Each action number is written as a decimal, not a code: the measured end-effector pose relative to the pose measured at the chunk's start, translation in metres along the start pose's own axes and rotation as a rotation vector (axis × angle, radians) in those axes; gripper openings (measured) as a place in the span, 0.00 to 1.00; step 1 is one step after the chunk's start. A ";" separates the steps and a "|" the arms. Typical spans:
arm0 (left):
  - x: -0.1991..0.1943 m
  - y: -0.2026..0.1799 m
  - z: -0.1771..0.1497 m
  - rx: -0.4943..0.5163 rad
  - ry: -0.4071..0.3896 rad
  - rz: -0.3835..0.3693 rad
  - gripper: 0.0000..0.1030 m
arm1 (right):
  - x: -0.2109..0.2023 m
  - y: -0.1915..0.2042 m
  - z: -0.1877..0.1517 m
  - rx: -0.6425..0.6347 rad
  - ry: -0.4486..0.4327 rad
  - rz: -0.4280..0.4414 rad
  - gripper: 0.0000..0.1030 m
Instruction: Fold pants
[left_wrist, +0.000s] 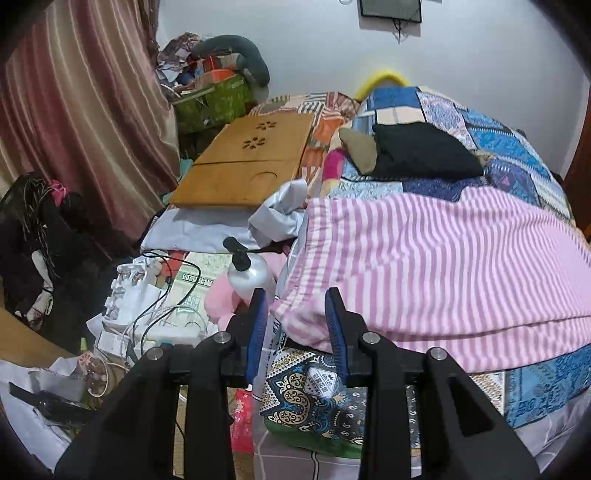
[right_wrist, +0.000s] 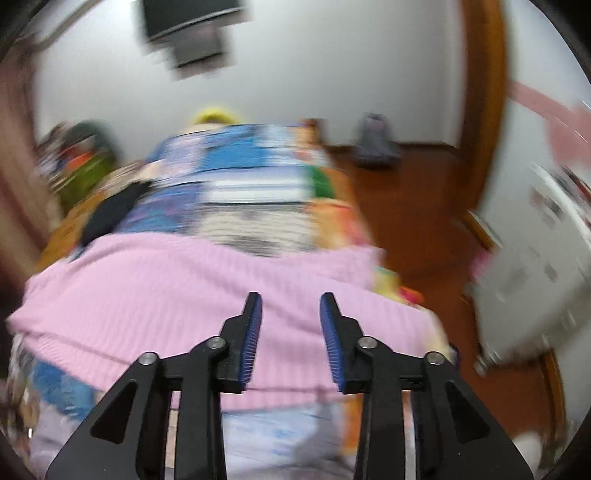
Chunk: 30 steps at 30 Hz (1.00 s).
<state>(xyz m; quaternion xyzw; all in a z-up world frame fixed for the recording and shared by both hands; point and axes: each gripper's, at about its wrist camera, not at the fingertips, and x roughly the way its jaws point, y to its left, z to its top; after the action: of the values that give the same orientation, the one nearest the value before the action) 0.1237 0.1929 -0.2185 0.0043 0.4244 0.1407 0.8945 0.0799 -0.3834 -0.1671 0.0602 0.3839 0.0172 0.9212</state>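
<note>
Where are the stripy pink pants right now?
The pink striped pants lie folded across the near end of the bed, on the blue patchwork quilt, just ahead of both open grippers. In the left wrist view, black folded clothes sit beyond them.

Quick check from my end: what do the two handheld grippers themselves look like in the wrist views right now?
Both look alike. The left gripper and right gripper have matte black angular bodies with triangular cut-outs, round silver pivot bolts, and two tapering black fingers lined inside with ribbed blue pads. No cables, labels, hands or sleeves show on either.
</note>
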 end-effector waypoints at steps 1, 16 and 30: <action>-0.001 0.002 0.000 -0.010 0.000 0.004 0.33 | 0.004 0.018 0.004 -0.036 0.002 0.041 0.31; 0.026 -0.055 -0.030 -0.005 0.099 -0.222 0.48 | 0.063 0.245 -0.048 -0.558 0.189 0.465 0.32; 0.069 -0.064 -0.031 -0.067 0.138 -0.235 0.53 | 0.095 0.276 -0.048 -0.655 0.185 0.441 0.33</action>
<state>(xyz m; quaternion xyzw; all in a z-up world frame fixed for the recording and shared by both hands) 0.1574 0.1457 -0.2984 -0.0849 0.4777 0.0492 0.8730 0.1163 -0.0970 -0.2332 -0.1573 0.4171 0.3409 0.8277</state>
